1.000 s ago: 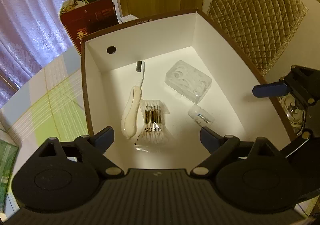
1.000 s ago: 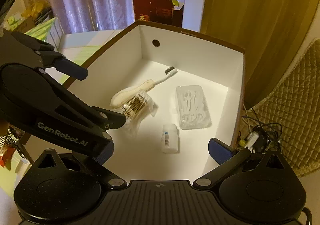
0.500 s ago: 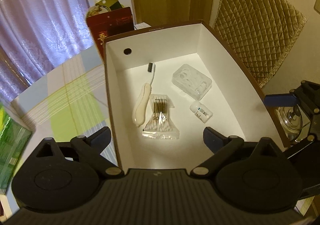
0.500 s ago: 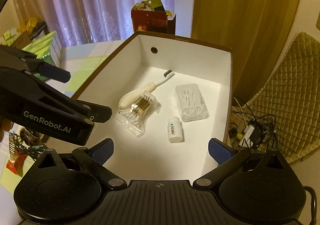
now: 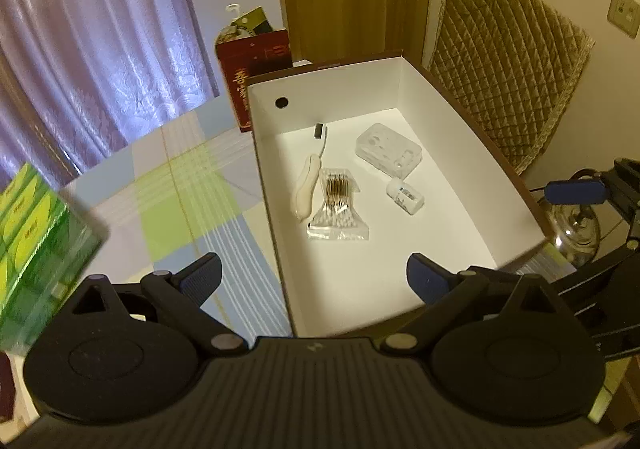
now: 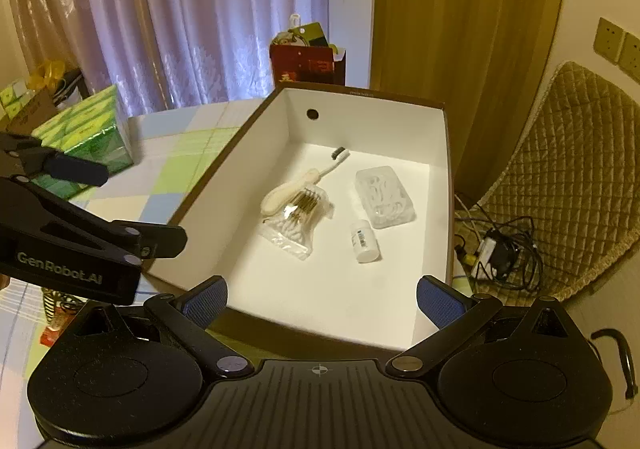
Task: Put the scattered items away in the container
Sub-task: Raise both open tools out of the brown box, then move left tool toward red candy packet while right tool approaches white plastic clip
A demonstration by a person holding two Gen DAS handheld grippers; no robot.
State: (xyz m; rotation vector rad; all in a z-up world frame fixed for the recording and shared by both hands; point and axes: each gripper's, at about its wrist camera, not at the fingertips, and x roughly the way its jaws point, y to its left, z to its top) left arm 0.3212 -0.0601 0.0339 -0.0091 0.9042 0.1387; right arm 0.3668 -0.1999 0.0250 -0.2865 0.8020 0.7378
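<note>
Evidently the sorting step is complete: toothbrush [image 5: 310, 185], swabs [image 5: 338, 205], bottle [image 5: 405, 196] and case [image 5: 389, 150] lie in the box [image 5: 472, 137]. Both grippers [image 5: 314, 281] [image 6: 322, 299] hover empty, jaws spread. Next, check the table [image 5: 172, 209] for strays

I see a box [image 5: 460, 121] that is white inside and dark brown outside. Inside it, the toothbrush [image 5: 308, 189] has a cream handle and dark bristles, the cotton swabs [image 5: 338, 209] are white in a clear bag with brown lines, the small bottle [image 5: 405, 196] is white, and the case [image 5: 389, 151] is clear. The tablecloth [image 5: 180, 201] has checks in light green, pale blue and white. My left gripper [image 5: 314, 279] and right gripper [image 6: 322, 299] are black with blue pads. The curtain [image 6: 180, 17] is light purple with a flower pattern. The tissue pack [image 6: 86, 137] is green. The chair cover [image 6: 568, 169] is golden brown and quilted in diamonds.
</note>
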